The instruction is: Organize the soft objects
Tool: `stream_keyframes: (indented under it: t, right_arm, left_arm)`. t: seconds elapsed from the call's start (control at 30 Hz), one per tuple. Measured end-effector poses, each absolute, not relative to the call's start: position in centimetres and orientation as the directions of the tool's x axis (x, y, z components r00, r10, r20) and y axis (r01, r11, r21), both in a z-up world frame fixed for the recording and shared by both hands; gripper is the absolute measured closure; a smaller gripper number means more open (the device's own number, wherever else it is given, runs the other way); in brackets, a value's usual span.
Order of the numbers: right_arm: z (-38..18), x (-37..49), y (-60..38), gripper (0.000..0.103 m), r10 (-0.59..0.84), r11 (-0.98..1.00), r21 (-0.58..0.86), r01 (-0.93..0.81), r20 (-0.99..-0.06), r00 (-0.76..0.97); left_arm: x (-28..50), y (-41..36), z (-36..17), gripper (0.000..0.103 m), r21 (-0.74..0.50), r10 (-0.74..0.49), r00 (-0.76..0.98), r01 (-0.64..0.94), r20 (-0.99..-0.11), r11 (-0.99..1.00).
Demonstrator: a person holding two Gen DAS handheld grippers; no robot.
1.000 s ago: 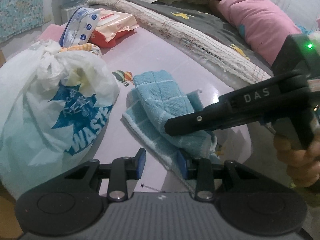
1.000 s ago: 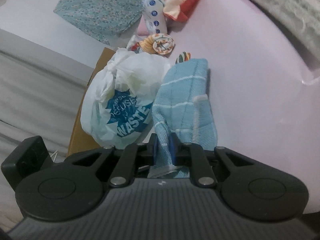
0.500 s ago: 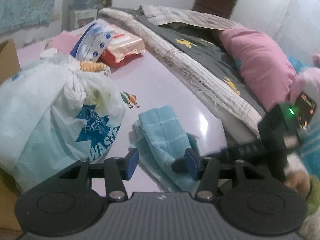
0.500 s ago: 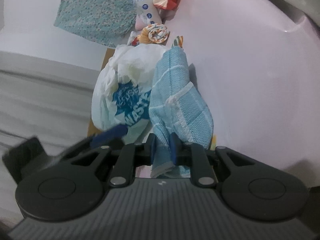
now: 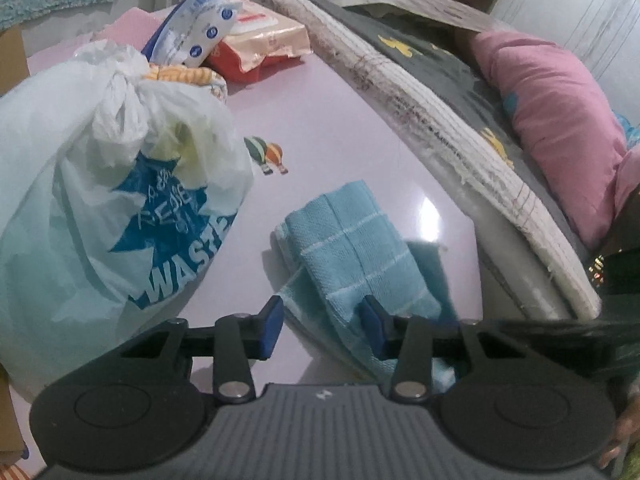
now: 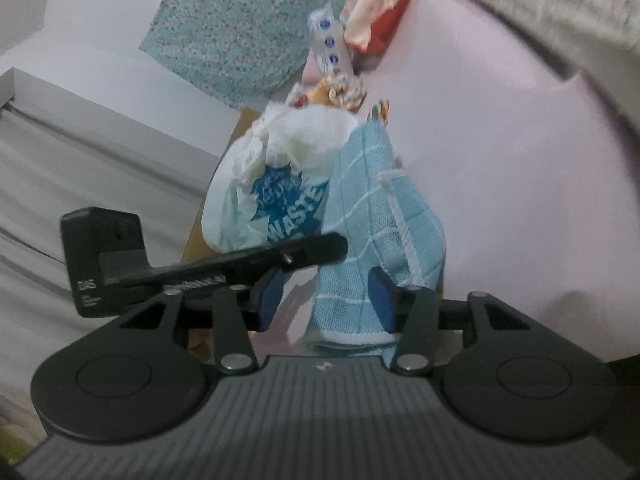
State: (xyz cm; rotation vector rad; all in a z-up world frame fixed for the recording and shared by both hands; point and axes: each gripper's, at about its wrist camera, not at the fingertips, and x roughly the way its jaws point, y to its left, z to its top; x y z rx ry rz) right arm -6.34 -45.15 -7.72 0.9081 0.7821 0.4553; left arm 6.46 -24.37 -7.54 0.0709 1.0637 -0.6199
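Observation:
A folded light-blue towel [image 5: 352, 248] lies on the pink table [image 5: 352, 120], and shows in the right wrist view [image 6: 380, 220]. My left gripper [image 5: 322, 330] is open just over its near edge, the right pad [image 5: 372, 330] against the cloth. My right gripper [image 6: 326, 300] is open with the towel's end lying loose between its pads. The other gripper's black body [image 6: 208, 264] crosses in front of my right gripper. A knotted white "WASTE" plastic bag [image 5: 108, 208] stands left of the towel.
A blue-white pack [image 5: 192, 36] and an orange-red pack [image 5: 260, 48] lie at the table's far end, with a striped roll [image 5: 184, 76] behind the bag. A mattress edge [image 5: 440, 120] and a pink pillow [image 5: 560, 128] lie to the right.
My right gripper has opened and let go of the towel, which has dropped back onto the table. My left gripper has come closer to the towel's near edge.

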Motion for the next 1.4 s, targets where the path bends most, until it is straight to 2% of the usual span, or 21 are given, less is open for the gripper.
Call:
stream_keyframes:
  t: [0.2,0.27,0.3,0.33,0.37,0.4,0.5,0.7,0.87,1.03,1.13,1.27,1.33,1.4]
  right_arm:
    - [-7.1,-7.4,-46.9,0.055,0.527,0.615,0.788,0.026,-0.435,0.730]
    - [-7.6,-7.0,-46.3,0.065,0.502,0.652,0.757,0.046,-0.476,0.722]
    - [-7.7,-6.8,-45.8,0.075,0.494,0.676,0.736,0.047,-0.500,0.711]
    - [-7.8,-6.6,-45.2,0.081,0.483,0.704,0.708,0.045,-0.525,0.700]
    - [-7.9,-6.4,-44.5,0.083,0.468,0.736,0.676,0.036,-0.546,0.695]
    - [-7.7,-6.4,-44.0,0.083,0.462,0.754,0.657,0.019,-0.550,0.696]
    - [-7.5,-6.1,-43.1,0.084,0.460,0.778,0.628,-0.006,-0.563,0.687]
    - [-7.3,-6.1,-42.4,0.084,0.457,0.804,0.593,-0.039,-0.574,0.680]
    - [-7.2,-5.9,-41.2,0.082,0.478,0.814,0.573,-0.094,-0.569,0.670]
    - [-7.1,-5.9,-40.1,0.078,0.506,0.815,0.559,-0.153,-0.560,0.656]
    - [-7.0,-5.9,-39.4,0.075,0.524,0.812,0.554,-0.186,-0.549,0.652]
    - [-7.1,-5.9,-38.6,0.073,0.544,0.802,0.559,-0.212,-0.534,0.647]
    - [-7.1,-6.1,-38.5,0.073,0.545,0.800,0.562,-0.212,-0.531,0.650]
    - [-7.0,-6.3,-38.6,0.073,0.543,0.798,0.566,-0.206,-0.528,0.653]
  left_arm:
    - [6.2,-24.2,-7.8,0.060,-0.238,-0.436,0.324,0.501,-0.840,0.832]
    - [6.3,-24.1,-7.8,0.060,-0.250,-0.440,0.314,0.496,-0.841,0.831]
    - [6.4,-24.1,-7.8,0.060,-0.262,-0.446,0.304,0.493,-0.842,0.830]
    - [6.5,-24.0,-7.9,0.059,-0.278,-0.454,0.292,0.486,-0.842,0.828]
    - [6.7,-23.9,-8.0,0.059,-0.302,-0.466,0.275,0.476,-0.841,0.826]
    - [6.8,-23.8,-8.0,0.058,-0.323,-0.478,0.262,0.467,-0.839,0.823]
    - [7.1,-23.5,-8.0,0.047,-0.388,-0.520,0.235,0.438,-0.821,0.811]
    - [8.0,-23.3,-8.3,0.036,-0.486,-0.578,0.174,0.382,-0.798,0.786]
    - [8.1,-24.0,-8.6,0.024,-0.487,-0.579,0.162,0.391,-0.799,0.781]
    - [8.0,-24.5,-8.9,0.023,-0.470,-0.568,0.169,0.401,-0.805,0.786]
    - [8.0,-24.8,-8.9,0.028,-0.443,-0.546,0.180,0.408,-0.818,0.798]
    - [7.8,-24.9,-8.8,0.050,-0.370,-0.490,0.215,0.427,-0.845,0.825]
    - [7.9,-24.8,-8.8,0.055,-0.356,-0.479,0.224,0.428,-0.849,0.831]
    - [8.0,-24.5,-8.7,0.064,-0.348,-0.472,0.232,0.426,-0.851,0.835]
